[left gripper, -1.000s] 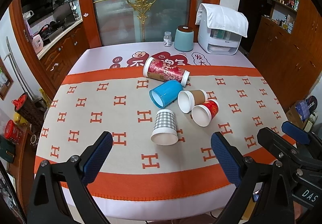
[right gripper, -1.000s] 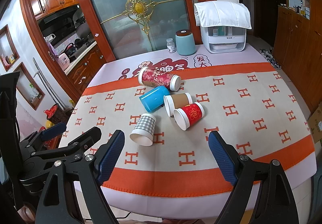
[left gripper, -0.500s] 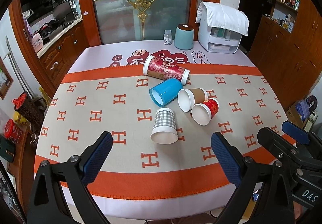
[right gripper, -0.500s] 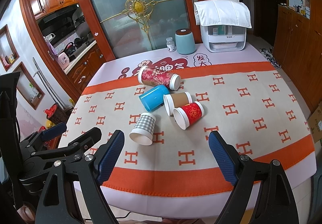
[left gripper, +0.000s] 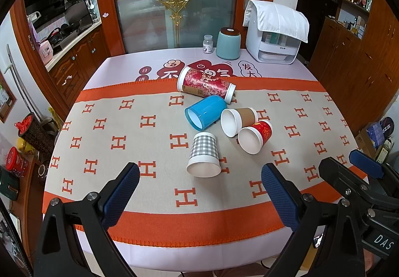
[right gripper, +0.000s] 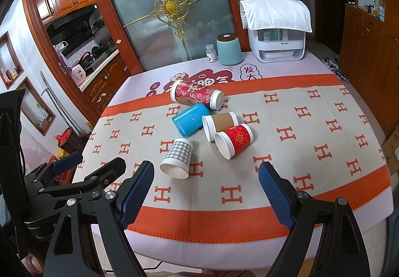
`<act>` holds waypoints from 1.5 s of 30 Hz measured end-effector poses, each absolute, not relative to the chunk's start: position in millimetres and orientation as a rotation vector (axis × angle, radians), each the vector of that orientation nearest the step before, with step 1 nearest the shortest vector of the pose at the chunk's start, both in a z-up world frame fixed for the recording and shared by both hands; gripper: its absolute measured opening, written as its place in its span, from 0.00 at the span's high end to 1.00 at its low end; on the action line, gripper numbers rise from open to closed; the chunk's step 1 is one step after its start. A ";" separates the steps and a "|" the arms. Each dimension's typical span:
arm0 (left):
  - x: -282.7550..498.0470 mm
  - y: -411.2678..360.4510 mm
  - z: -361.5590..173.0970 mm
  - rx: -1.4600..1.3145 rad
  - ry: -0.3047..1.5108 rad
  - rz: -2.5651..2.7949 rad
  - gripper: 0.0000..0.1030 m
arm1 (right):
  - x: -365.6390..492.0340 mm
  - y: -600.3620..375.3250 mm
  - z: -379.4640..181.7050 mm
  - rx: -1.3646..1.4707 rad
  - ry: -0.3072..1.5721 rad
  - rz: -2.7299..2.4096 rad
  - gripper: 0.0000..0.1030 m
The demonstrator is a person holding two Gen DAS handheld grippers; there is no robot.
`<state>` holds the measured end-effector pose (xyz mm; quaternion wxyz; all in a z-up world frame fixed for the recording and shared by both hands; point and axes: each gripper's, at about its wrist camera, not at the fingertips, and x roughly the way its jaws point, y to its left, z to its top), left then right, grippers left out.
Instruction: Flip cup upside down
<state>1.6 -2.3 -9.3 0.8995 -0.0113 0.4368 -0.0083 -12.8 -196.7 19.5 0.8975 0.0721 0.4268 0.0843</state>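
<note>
Nothing has shifted since the earlier frames. Both grippers, left (left gripper: pixel 199 192) and right (right gripper: pixel 205 189), hover with fingers apart over the worktop (left gripper: pixel 154 249) edge; the checked cup (left gripper: pixel 204 155) lies sideways between them.

You've got a table (left gripper: pixel 159 252) under a pale lilac printed cover, and on top of that a beige woven runner (left gripper: pixel 124 142) with orange H marks and orange borders. Using the sideways blue plastic cup (left gripper: pixel 205 112) as your anchor: a tall red patterned paper cup (left gripper: pixel 205 85) lies just behind it, a brown-sleeved white paper cup (left gripper: pixel 238 120) lies touching its right side, a short red paper cup (left gripper: pixel 254 136) sits beside that one, nearer you, and a grey checked paper cup (left gripper: pixel 204 153) lies just in front. Well behind the blue cup, on the bare cover, stand a small clear bottle (left gripper: pixel 207 44), a teal lidded canister (left gripper: pixel 228 43) and a white appliance (left gripper: pixel 275 35) draped with white cloth.
</note>
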 end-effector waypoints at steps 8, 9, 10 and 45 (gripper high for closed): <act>1.5 -2.3 -9.2 -0.024 0.906 -0.017 0.06 | -10.6 -196.5 18.8 0.150 0.887 0.174 0.15; 1.9 -2.2 -9.6 -0.023 0.907 -0.017 0.06 | -10.4 -196.5 18.7 0.150 0.887 0.174 0.15; 2.1 -2.2 -9.6 -0.023 0.907 -0.017 0.06 | -10.2 -196.4 18.6 0.151 0.887 0.175 0.15; 53.7 10.3 -36.3 -0.036 1.066 -0.082 0.06 | 10.3 -190.5 -18.5 0.162 0.964 0.161 0.15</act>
